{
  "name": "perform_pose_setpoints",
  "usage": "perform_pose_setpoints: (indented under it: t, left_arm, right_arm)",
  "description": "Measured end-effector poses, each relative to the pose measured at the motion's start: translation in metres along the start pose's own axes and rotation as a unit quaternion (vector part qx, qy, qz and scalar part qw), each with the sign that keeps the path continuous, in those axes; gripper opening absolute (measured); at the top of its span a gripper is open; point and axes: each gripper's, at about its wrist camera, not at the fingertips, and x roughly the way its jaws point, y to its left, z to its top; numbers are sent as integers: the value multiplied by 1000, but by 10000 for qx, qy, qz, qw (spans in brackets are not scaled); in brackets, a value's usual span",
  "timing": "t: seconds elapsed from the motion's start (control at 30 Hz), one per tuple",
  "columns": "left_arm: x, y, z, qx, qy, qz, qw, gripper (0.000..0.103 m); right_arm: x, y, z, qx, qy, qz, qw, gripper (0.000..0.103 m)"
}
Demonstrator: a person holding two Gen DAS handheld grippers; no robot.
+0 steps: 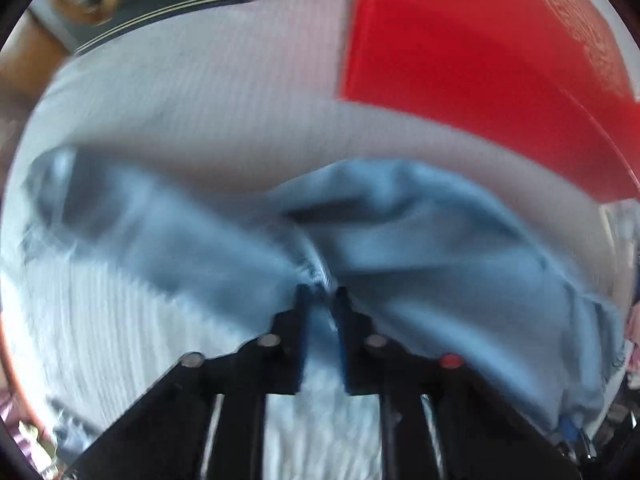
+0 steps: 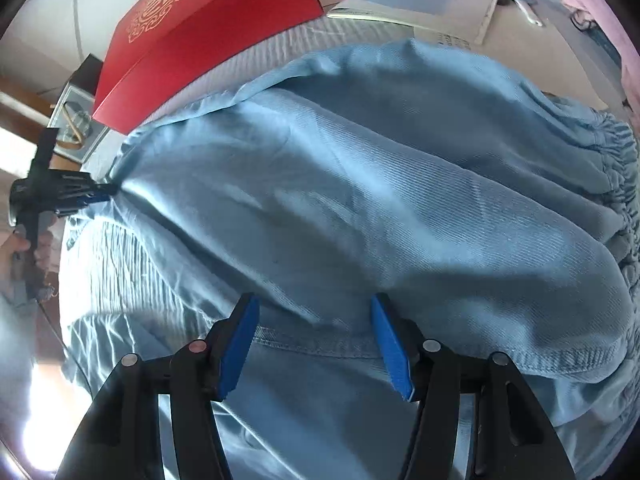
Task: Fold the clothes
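Observation:
A light blue denim-like garment [image 2: 380, 184] with an elastic waistband [image 2: 616, 184] at the right lies spread over a white ribbed cloth [image 2: 100, 264]. My left gripper [image 1: 321, 292] is shut on a bunched edge of the blue garment [image 1: 420, 248]; the left wrist view is blurred. From the right wrist camera that same left gripper [image 2: 106, 192] shows at the far left, pinching the garment's corner, with a hand [image 2: 16, 248] holding it. My right gripper [image 2: 314, 308] stands open just over the garment's hem [image 2: 320, 342], its blue pads [image 2: 390, 340] apart, nothing between them.
A red box [image 2: 200, 32] with gold ornament lies at the back left, near the garment; it also fills the upper right in the left wrist view as the red box [image 1: 480, 60]. A booklet [image 2: 420, 0] and pink fabric [image 2: 600, 8] lie at the back right.

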Motion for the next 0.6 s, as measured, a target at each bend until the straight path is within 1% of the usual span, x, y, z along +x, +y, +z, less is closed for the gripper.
perform_pose_setpoints:
  t: [0.03,0.1,0.13,0.23,0.27,0.33,0.4,0.5,0.57,0.6]
  left_arm:
    - [-5,8,-7,-73,-36,-2,10000,8]
    - [-26,42,-41,-380,-240,46,9990,8]
    - [-31,54,-54,-483,-281,70,9984,7]
    - [-40,106,-112,-899,-191,213,9955,7]
    - [-38,124,-132,-1022,-34,184,9946,7]
    - [-37,145,-156,-1114,85,101,9937,7]
    - [-41,159,-164,-1170,94,-134,9930,7]
    - [-55,160,-156,-1010,-79,-338,9943,9]
    - [-60,168,-156,-951,-169,-256,9950,22]
    - [-62,172,-156,-923,-214,-213,9953,36]
  right_arm:
    - [1,1,0,-30,-4,-3,10000,58]
    - [-1,0,-1,-43,-49,71,10000,58]
    - [-2,-1,-1,-38,-69,110,9999,58]
    - [-5,-4,-3,-79,-116,162,9998,59]
    - [-6,-4,-3,-111,-118,151,9998,59]
    - [-5,0,-3,-151,-82,84,9998,60]
    - [-4,4,-3,-192,-47,17,9998,62]
    - [-2,9,-2,-253,5,-81,9996,62]
    - [-5,22,-4,-302,-42,159,9994,62]
    - [-6,37,-4,-456,-68,258,9986,62]
